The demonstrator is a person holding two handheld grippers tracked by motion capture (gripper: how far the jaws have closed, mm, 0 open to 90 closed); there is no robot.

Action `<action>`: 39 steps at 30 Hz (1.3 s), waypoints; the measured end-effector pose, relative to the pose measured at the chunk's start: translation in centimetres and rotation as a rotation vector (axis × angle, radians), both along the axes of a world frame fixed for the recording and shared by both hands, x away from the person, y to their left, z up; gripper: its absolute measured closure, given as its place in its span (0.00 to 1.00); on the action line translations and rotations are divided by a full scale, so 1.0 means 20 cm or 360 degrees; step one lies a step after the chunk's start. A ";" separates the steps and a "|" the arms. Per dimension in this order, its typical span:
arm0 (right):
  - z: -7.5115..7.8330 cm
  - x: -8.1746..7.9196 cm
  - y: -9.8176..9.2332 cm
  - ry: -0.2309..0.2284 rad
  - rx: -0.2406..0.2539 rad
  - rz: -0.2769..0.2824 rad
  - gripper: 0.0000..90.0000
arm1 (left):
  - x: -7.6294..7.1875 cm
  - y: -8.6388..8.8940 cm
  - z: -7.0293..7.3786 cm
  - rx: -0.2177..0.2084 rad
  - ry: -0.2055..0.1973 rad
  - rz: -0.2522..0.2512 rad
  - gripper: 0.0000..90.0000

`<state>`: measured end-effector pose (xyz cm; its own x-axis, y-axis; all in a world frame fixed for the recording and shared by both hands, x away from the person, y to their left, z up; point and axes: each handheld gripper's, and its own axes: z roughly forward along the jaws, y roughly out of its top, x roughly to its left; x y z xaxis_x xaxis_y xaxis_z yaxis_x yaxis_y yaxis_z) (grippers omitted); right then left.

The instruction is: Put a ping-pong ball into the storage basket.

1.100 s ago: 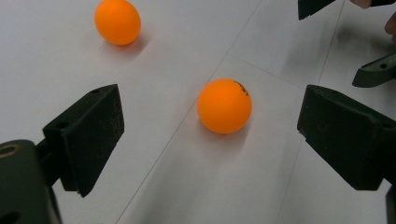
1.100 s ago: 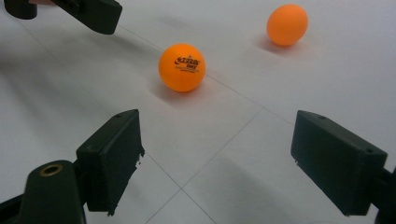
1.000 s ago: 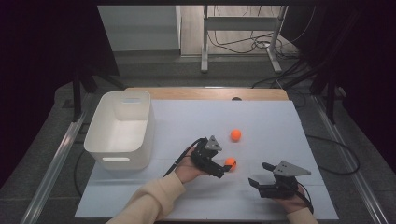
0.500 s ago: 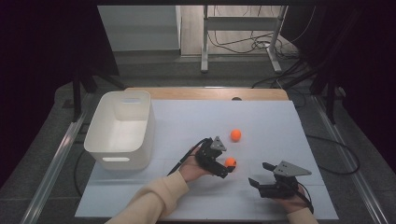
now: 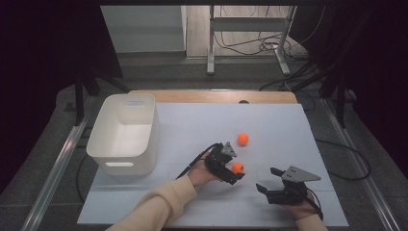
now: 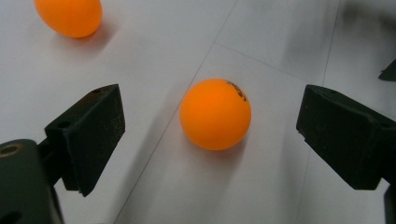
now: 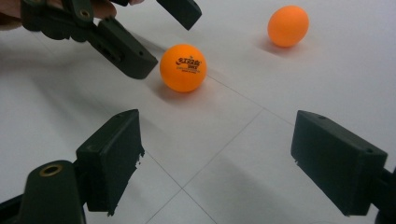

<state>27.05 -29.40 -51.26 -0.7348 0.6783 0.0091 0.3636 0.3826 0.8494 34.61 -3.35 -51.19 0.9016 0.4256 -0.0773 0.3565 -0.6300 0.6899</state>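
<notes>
Left gripper [image 5: 234,172]: jaws wide apart, straddling near ball [image 6: 215,114], untouched.
Right gripper [image 5: 268,179]: agape, empty, beside that ball.

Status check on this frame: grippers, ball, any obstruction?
Left gripper open, jaws either side of the near orange ball, not touching. Right gripper open, holding nothing. Second orange ball apart, white bin at left. Nothing in the way.

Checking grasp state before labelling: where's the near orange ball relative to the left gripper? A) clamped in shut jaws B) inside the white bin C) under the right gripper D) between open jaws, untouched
D: in the left gripper view the orange ball sits on the table between the left gripper jaws, with gaps on both sides.
</notes>
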 end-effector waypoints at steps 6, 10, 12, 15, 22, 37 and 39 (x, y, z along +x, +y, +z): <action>0.00 0.00 0.00 0.0004 0.0000 -0.0001 0.19 | 0.01 -0.03 -0.03 0.0014 0.0002 -0.0034 0.14; 0.00 0.00 0.00 0.0004 0.0001 -0.0016 0.19 | 0.02 -0.05 -0.04 0.0004 -0.0004 -0.0041 0.16; 0.00 0.00 -0.01 0.0002 0.0001 -0.0023 0.19 | 0.02 -0.05 -0.04 0.0006 -0.0020 -0.0041 0.21; 0.00 0.00 -0.01 -0.0005 0.0002 -0.0033 0.19 | 0.03 -0.04 -0.05 -0.0014 0.0005 -0.0033 0.25; 0.01 -0.01 -0.01 -0.0012 0.0004 -0.0032 0.19 | 0.03 -0.04 -0.06 0.0008 0.0027 -0.0065 0.33; 0.01 -0.01 -0.01 -0.0019 -0.0016 -0.0037 0.19 | 0.02 -0.03 -0.06 -0.0028 0.0040 -0.0100 0.56; 0.01 -0.01 -0.01 -0.0019 -0.0016 -0.0037 0.19 | 0.02 -0.03 -0.05 -0.0033 0.0043 -0.0101 0.56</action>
